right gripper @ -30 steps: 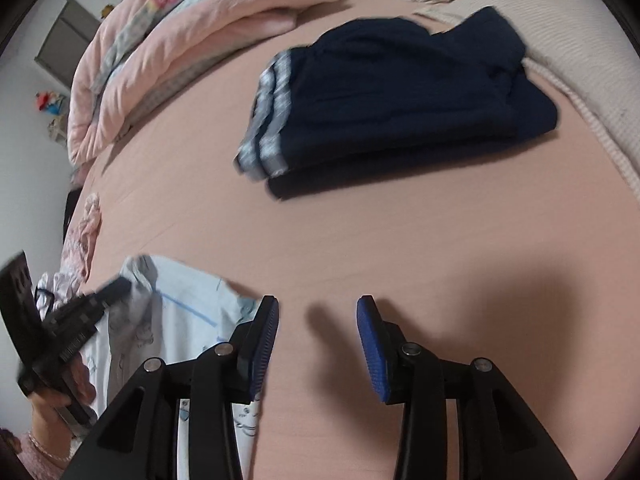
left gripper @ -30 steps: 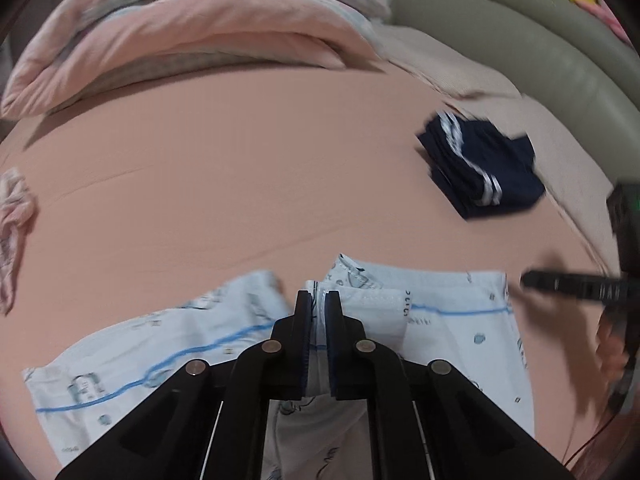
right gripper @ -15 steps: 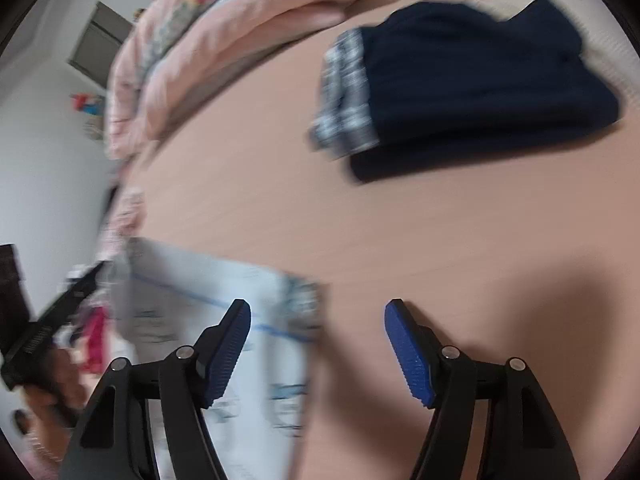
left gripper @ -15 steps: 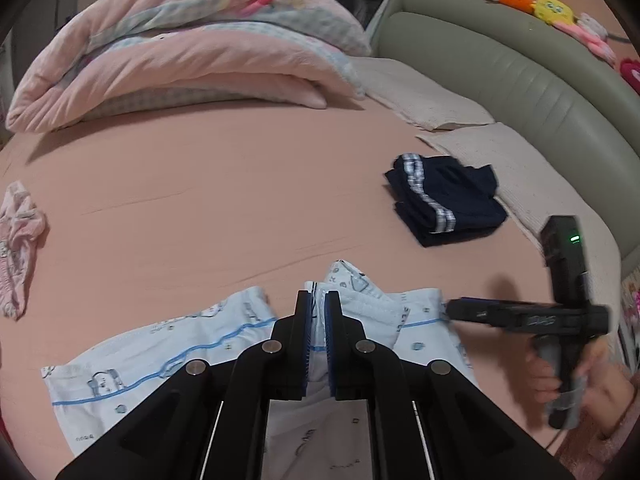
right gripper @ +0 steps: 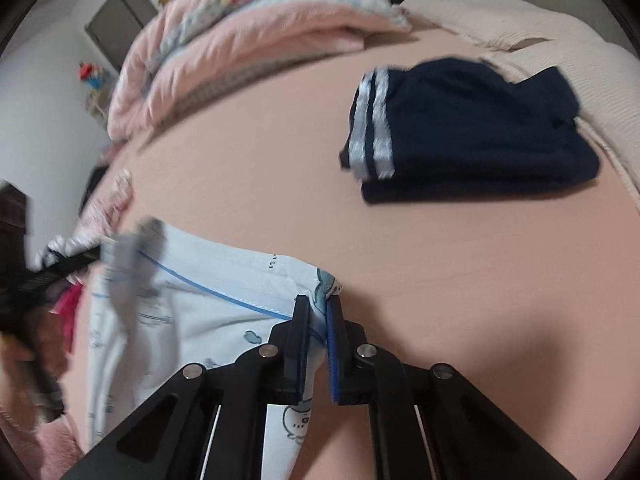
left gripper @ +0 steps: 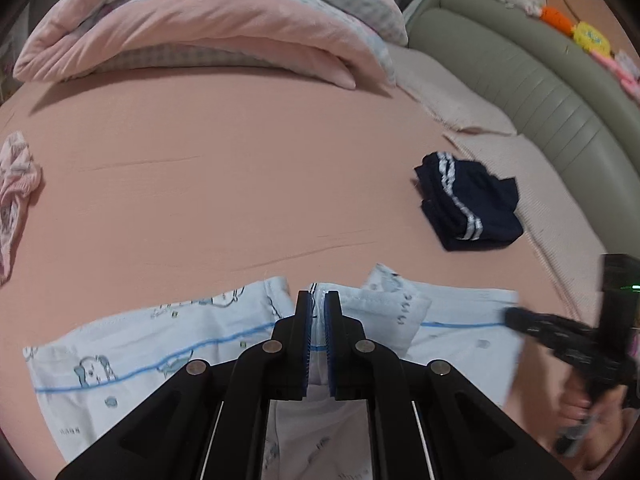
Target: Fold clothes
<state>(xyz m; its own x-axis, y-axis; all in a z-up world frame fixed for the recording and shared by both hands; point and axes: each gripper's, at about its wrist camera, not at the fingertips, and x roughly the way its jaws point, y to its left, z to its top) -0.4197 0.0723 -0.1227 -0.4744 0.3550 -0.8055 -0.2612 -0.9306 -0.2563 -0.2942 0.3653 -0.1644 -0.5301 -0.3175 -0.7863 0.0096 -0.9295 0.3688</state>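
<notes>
A pale blue printed garment with a blue stripe lies across the near part of the pink bed sheet. My left gripper is shut on its middle edge, the cloth pinched between the blue pads. My right gripper is shut on the garment's right-hand corner. In the left wrist view the right gripper shows blurred at the garment's right end, with a hand below it. In the right wrist view the left gripper shows blurred at the far left.
A folded navy garment with white stripes lies on the sheet to the right, seen larger as navy garment. A rolled pink quilt fills the back. A pink crumpled garment sits at the left. A grey padded headboard and cream pillows line the right.
My right gripper moved left from bare sheet to the pale garment's corner and went from open to shut on it. The left gripper kept its grip and lifted slightly.
</notes>
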